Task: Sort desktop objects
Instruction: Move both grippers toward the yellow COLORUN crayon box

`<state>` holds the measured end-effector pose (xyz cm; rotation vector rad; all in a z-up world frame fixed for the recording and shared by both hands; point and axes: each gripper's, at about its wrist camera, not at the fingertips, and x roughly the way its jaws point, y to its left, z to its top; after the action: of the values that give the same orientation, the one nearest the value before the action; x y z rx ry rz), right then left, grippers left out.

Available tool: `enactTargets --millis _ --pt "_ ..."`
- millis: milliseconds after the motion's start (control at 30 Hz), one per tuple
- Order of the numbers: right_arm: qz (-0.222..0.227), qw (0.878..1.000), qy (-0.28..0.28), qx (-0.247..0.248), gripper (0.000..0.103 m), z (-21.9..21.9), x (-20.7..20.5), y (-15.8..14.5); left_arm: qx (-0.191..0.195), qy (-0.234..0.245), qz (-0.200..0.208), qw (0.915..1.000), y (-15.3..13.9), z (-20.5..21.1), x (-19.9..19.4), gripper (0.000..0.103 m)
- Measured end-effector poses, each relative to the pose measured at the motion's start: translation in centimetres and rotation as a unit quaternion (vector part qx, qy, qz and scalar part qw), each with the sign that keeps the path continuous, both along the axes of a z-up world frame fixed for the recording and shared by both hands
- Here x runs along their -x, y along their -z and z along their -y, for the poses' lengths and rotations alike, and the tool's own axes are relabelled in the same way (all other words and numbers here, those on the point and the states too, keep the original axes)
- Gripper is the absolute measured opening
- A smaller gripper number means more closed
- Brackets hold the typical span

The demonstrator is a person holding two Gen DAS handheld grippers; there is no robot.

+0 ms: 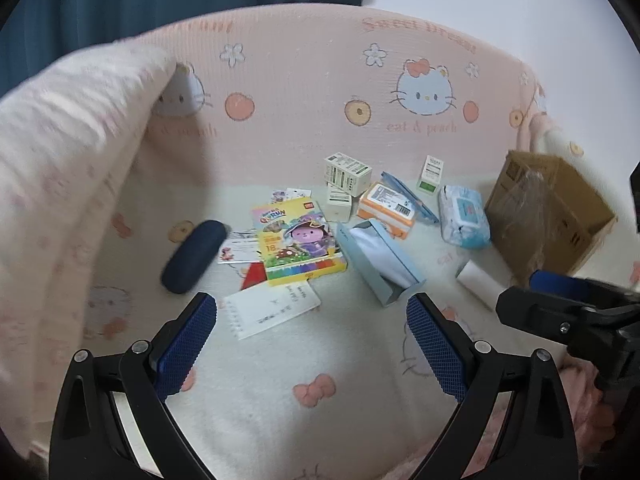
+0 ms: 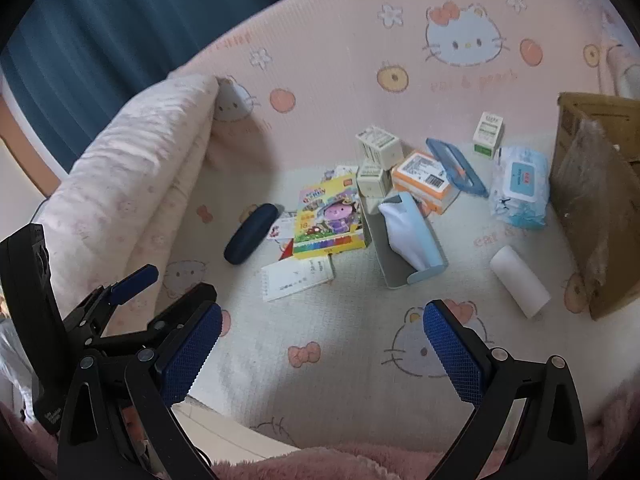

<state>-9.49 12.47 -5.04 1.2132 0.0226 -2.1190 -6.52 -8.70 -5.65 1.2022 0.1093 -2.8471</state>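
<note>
Loose objects lie on a cream Hello Kitty blanket: a dark blue glasses case, a yellow crayon box, a small notepad, a blue tissue holder, an orange-white box, small white-green boxes, a wet wipes pack and a white paper roll. My left gripper is open and empty, short of the notepad. My right gripper is open and empty, above bare blanket in front of the pile.
An open brown cardboard box stands at the right, also in the right wrist view. A folded pink quilt rises at the left. A pink padded wall closes the back. A dark blue curtain hangs behind.
</note>
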Motion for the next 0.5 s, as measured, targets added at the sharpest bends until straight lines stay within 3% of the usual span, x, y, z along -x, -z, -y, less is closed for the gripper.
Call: enactTargets --millis 200,367,433,500 --pt "0.047 0.998 -0.009 -0.026 0.101 2.9 3.9 3.1 -0.021 -0.007 0.013 0.9997 2.8 2.0 2.8 0.098" --pt "0.056 0.998 -0.021 -0.015 0.100 4.7 6.0 5.3 -0.083 -0.012 0.026 0.9961 6.4 4.9 5.0 0.098" --pt "0.053 0.998 -0.028 0.001 0.089 5.4 6.6 6.1 -0.112 -0.008 0.044 0.9927 8.1 6.0 6.2 0.098" --pt "0.050 0.998 -0.040 0.014 0.044 6.1 7.0 6.8 -0.134 -0.016 0.050 0.9896 9.0 6.8 7.0 0.098"
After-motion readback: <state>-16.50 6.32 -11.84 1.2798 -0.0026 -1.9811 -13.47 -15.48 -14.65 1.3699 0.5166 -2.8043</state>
